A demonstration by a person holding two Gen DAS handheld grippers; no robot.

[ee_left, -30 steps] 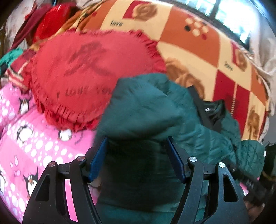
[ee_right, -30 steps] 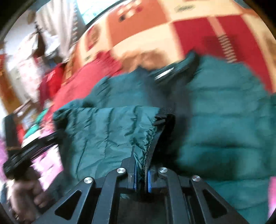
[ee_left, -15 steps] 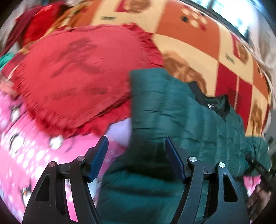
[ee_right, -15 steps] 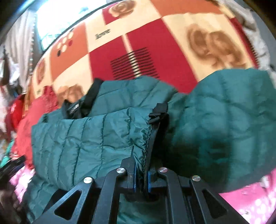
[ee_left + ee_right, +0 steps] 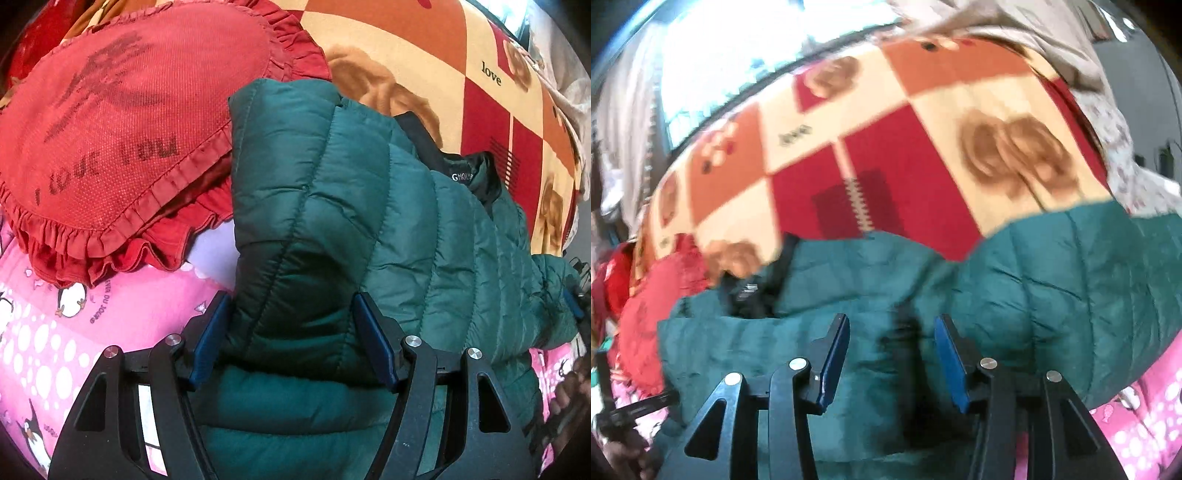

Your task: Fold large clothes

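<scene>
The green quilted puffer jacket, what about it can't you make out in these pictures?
- Green quilted puffer jacket, left wrist view: hem hidden behind the left gripper.
- Black collar label, left wrist view: lettering cut off by a fold.
- Right wrist view: motion blur smears stitching and zip.

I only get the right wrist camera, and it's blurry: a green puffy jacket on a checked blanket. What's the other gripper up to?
Observer: The left gripper is at the green jacket, with its fingers apart on either side of a padded fold.
Operator: What's the red blob at my left edge?
Observer: A red frilled cushion with "I love you" printed on it.
Operator: And the pink stuff underneath?
Observer: A pink sheet printed with little penguins and white dots.
</scene>
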